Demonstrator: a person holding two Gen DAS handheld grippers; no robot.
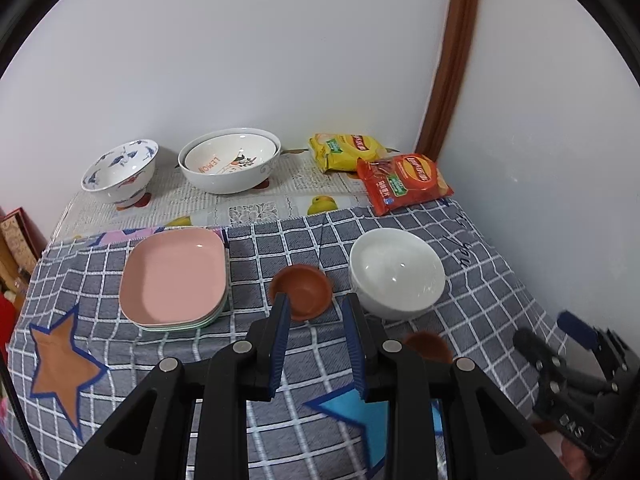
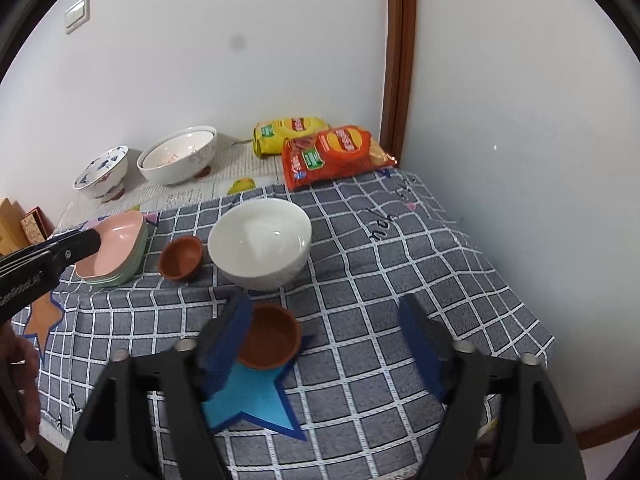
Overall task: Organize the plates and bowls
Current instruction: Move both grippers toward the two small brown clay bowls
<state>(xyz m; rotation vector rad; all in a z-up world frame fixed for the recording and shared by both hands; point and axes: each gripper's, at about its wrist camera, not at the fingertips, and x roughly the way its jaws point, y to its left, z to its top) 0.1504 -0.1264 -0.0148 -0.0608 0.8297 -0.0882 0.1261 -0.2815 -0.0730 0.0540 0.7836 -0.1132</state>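
Left tongs (image 1: 316, 308): we hold them partly open and empty, aimed at the far brown bowl (image 1: 302, 291) on the bench (image 1: 480, 280).
Right tongs (image 2: 324, 328): wide open, empty, with the near brown bowl (image 2: 270, 338) beside their left finger.
Other dishes: white bowl (image 2: 260, 242) just beside the brown bowls; pink plate stack (image 1: 174, 276) to the left.
Risk: we judge a finger could nudge a brown bowl into the white bowl, or snag the loose checked cloth (image 2: 360, 260).

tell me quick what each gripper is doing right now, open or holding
Left gripper: open, empty, by a small brown bowl.
Right gripper: open wide, empty.
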